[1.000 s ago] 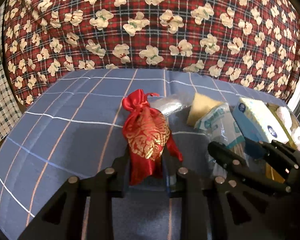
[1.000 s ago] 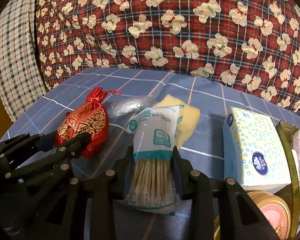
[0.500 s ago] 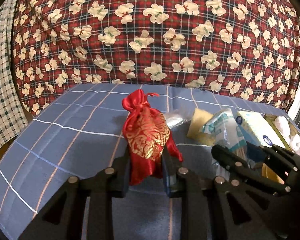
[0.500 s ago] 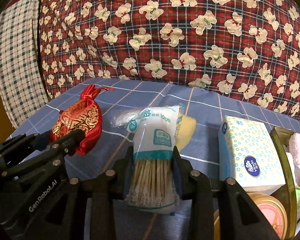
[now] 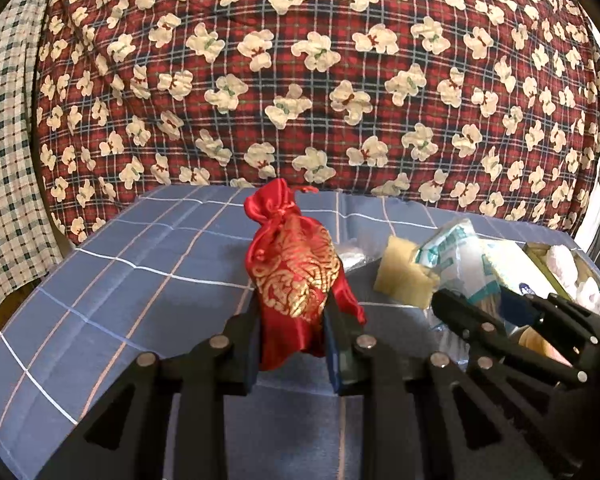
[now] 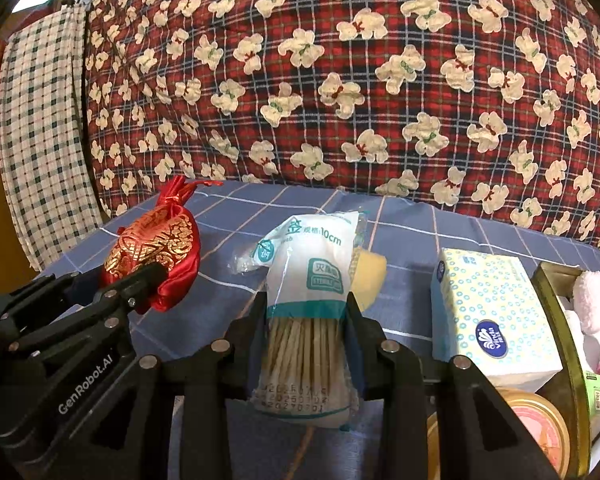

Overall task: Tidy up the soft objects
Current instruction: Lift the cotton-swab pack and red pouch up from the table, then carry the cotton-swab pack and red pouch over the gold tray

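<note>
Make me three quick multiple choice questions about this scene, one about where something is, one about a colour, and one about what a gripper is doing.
1. Where is the tissue box?
A. right of the cotton swab pack
B. on the quilt
C. left of the pouch

2. What colour is the pouch?
A. green
B. red with gold
C. plain white

3. What is the right gripper doing?
A. standing open over nothing
B. clamping the tissue box
C. clamping the cotton swab pack

Answers: 1 A, in the right wrist view the box stands right of the pack. 2 B, shiny red cloth with gold pattern. 3 C, both fingers press the pack's sides.
</note>
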Motion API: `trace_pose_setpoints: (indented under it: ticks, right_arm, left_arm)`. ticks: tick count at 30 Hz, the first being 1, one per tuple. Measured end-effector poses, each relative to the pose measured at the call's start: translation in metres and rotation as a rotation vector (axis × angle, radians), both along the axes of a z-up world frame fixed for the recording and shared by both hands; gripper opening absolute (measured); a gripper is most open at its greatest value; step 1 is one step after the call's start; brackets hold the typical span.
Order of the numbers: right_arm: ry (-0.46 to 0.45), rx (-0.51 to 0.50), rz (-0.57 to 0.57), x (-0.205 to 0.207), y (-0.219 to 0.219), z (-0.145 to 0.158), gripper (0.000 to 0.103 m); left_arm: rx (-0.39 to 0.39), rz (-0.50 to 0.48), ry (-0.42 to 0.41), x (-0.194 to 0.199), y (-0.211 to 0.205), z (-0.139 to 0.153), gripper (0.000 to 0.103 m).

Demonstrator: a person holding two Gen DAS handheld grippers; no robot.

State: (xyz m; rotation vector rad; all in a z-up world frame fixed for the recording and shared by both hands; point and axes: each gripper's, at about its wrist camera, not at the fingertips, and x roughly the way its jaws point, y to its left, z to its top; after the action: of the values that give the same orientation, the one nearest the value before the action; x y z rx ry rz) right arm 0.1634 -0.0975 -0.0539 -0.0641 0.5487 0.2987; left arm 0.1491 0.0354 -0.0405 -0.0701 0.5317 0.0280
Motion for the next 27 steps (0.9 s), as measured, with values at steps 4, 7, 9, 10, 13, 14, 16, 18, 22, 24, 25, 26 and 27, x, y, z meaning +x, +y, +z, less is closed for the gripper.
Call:
trace_pose_setpoints:
  ticks: [4, 7, 9, 10, 13, 14, 16, 18, 22, 24, 25, 26, 27]
  right_arm:
    - [-0.023, 0.008, 0.0, -0.004, -0.001, 0.001, 0.037]
    - [-0.04, 0.012, 0.0, -0.007, -0.002, 0.003, 0.037]
    - [-0.049, 0.014, 0.001, -0.008, -0.002, 0.003, 0.037]
    - [-0.053, 0.015, 0.001, -0.009, -0.002, 0.004, 0.037]
    - [-0.067, 0.019, 0.003, -0.012, -0.002, 0.005, 0.037]
    - [-0.075, 0.021, 0.003, -0.013, -0.003, 0.005, 0.037]
    - [-0.086, 0.023, 0.003, -0.015, -0.003, 0.006, 0.037]
    - [-0.094, 0.025, 0.004, -0.016, -0.003, 0.007, 0.037]
    - [-0.107, 0.031, 0.005, -0.018, -0.004, 0.008, 0.037]
    - [-0.115, 0.031, 0.006, -0.019, -0.004, 0.008, 0.037]
    - [-0.119, 0.032, 0.007, -0.02, -0.004, 0.008, 0.037]
    - [-0.122, 0.033, 0.008, -0.021, -0.004, 0.009, 0.037]
    - [-0.125, 0.033, 0.009, -0.021, -0.004, 0.009, 0.037]
  left_arm:
    - [0.001, 0.005, -0.02, -0.003, 0.0, 0.001, 0.024]
    - [0.002, 0.008, -0.035, -0.006, 0.0, 0.003, 0.024]
    - [0.004, 0.011, -0.045, -0.008, 0.0, 0.003, 0.024]
    - [0.005, 0.01, -0.048, -0.008, 0.0, 0.003, 0.024]
    - [0.006, 0.013, -0.054, -0.009, 0.0, 0.004, 0.024]
    - [0.005, 0.014, -0.057, -0.01, 0.0, 0.004, 0.024]
    - [0.004, 0.016, -0.064, -0.011, 0.0, 0.004, 0.024]
    - [0.004, 0.017, -0.071, -0.012, 0.0, 0.005, 0.024]
    - [0.005, 0.02, -0.087, -0.015, -0.001, 0.006, 0.024]
    - [0.007, 0.022, -0.093, -0.016, -0.001, 0.006, 0.024]
    - [0.008, 0.022, -0.095, -0.016, -0.001, 0.006, 0.024]
    - [0.008, 0.022, -0.097, -0.016, -0.001, 0.006, 0.024]
    - [0.008, 0.023, -0.098, -0.017, -0.001, 0.007, 0.024]
